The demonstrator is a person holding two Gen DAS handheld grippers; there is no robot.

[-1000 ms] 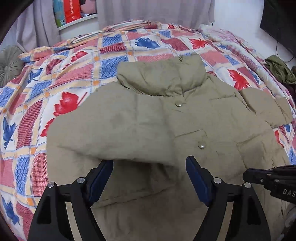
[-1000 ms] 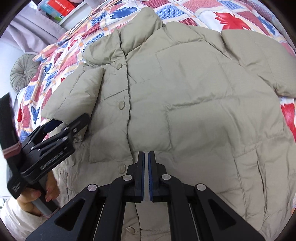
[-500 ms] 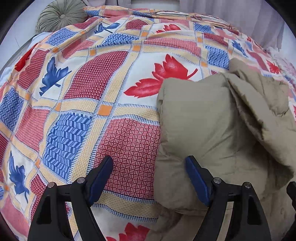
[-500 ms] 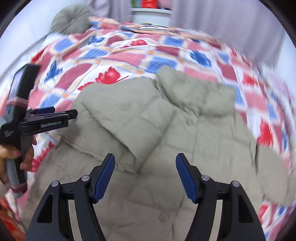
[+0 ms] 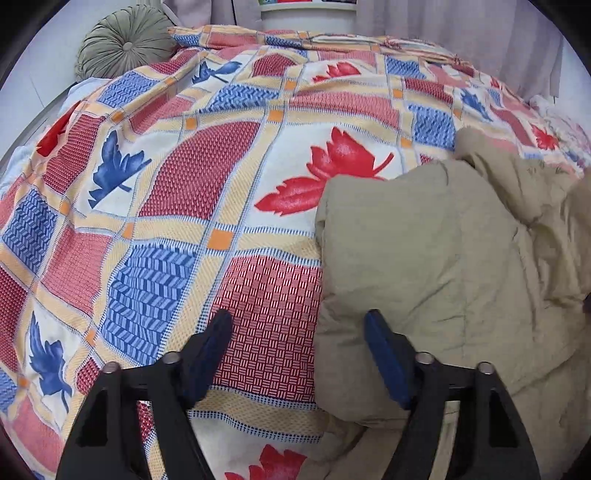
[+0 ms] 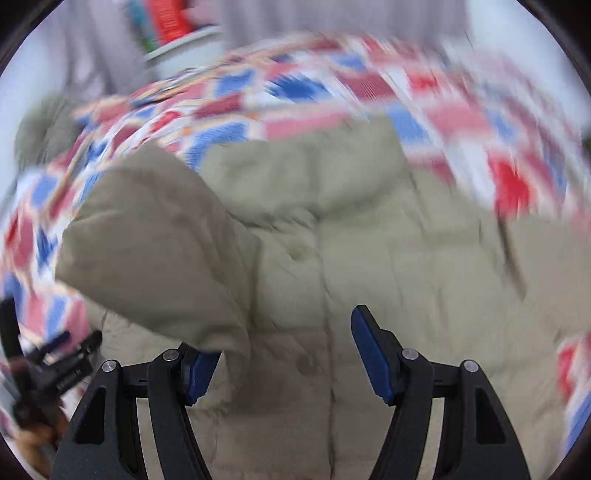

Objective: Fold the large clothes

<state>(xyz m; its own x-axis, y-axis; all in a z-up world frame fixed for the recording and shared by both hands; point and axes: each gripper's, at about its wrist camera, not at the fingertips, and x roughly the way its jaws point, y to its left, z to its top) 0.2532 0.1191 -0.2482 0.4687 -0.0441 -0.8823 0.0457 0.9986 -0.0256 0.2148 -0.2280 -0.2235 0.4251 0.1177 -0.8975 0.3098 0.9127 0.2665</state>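
Observation:
A khaki padded jacket (image 6: 369, 258) lies front up on the patterned bedspread (image 5: 184, 184). One sleeve (image 6: 155, 251) is folded in over its chest. In the left wrist view the folded sleeve and shoulder (image 5: 424, 266) fill the right side. My left gripper (image 5: 297, 347) is open and empty, low over the jacket's left edge, one finger above the bedspread and one above the sleeve. My right gripper (image 6: 284, 354) is open and empty over the jacket's front, its left finger partly hidden behind the sleeve end. The left gripper also shows in the right wrist view (image 6: 66, 362). The right wrist view is blurred.
A round green cushion (image 5: 125, 44) lies at the bed's far left corner. A white shelf with books (image 5: 308, 9) and grey curtains (image 5: 480, 26) stand behind the bed. The bedspread stretches left of the jacket.
The right gripper has opened and swung over the jacket's front with fast motion. The left gripper has turned from the jacket's front to its left edge and stays open.

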